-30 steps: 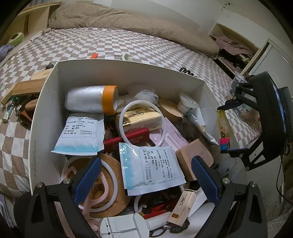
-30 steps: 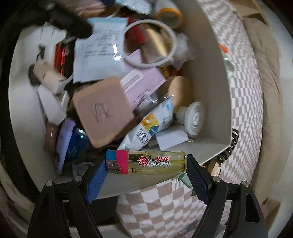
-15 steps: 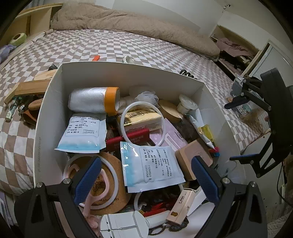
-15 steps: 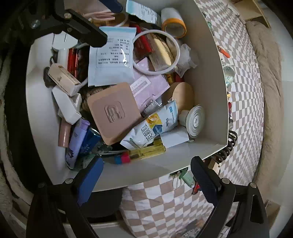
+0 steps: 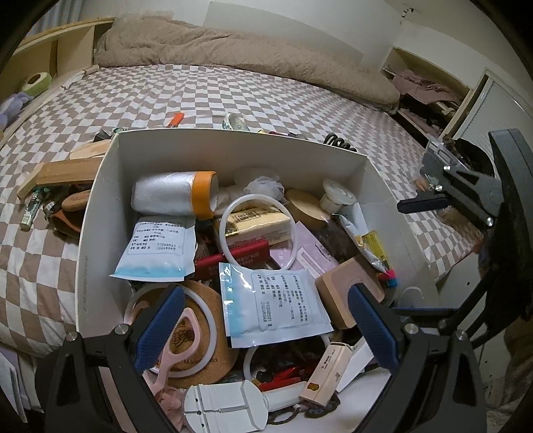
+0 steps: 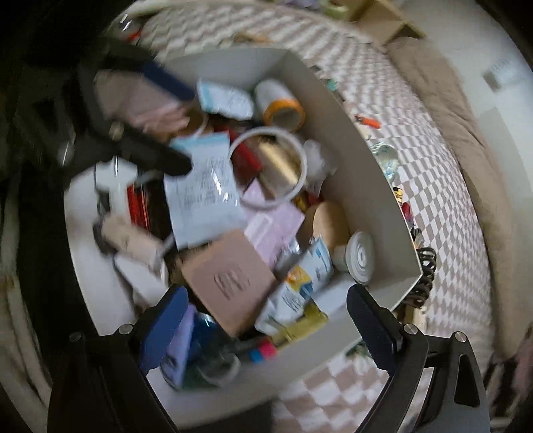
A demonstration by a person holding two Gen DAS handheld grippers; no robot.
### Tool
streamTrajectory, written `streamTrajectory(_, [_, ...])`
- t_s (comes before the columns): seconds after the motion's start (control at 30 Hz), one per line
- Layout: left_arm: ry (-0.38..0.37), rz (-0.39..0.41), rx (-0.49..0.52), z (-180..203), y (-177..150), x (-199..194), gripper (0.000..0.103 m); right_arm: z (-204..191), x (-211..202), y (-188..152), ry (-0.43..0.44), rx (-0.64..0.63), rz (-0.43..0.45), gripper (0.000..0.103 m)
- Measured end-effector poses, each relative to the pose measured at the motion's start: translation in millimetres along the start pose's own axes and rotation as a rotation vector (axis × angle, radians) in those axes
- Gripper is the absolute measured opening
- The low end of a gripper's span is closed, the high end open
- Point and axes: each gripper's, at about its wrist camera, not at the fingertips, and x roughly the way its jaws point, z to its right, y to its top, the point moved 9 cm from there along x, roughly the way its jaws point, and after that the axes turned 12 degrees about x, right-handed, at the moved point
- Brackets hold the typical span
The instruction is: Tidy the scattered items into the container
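Right claw (image 6: pixel 265 329): spread wide, empty, above the box (image 5: pixel 100 213).
Lighter (image 6: pixel 293 329): lies inside, by the near wall.
Left claw (image 5: pixel 265 328): spread, empty.
Next: probably the orange lighter (image 5: pixel 176 119) on the bed (image 5: pixel 266 93); approach low.

Checkered bed (image 5: pixel 233 96), beige duvet (image 5: pixel 253 56), pale wall (image 5: pixel 299 20).

Support: checkered bed (image 5: pixel 233 96) | on it: white box (image 5: pixel 233 146), orange lighter (image 5: pixel 176 119), wooden block (image 5: pixel 63 173), beige duvet (image 5: pixel 233 56)

A home bedroom: checkered bed (image 5: pixel 233 96), rumpled duvet (image 5: pixel 233 46), clothes shelves (image 5: pixel 423 90).
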Motion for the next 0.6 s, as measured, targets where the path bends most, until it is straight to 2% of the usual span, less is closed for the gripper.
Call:
streamTrajectory(0.13, [0.011,0.027,0.035,3,2,-4,0.1,6,2,2,-0.007,0.19,0.061,0.096])
streamTrajectory(0.23, [0.03,0.047,0.054,4,4,-7,0.103,7,0,5,0.047,0.356,0.107,0.096])
streamTrajectory(0.3, [0.043,0.053,0.064,4,5,-8,0.103,11,0,7,0.038,0.431,0.141,0.096])
streamTrajectory(0.6, [0.049,0.085,0.042,0,8,-15,0.103,25,-13,1,-0.016,0.622,0.285,0.096])
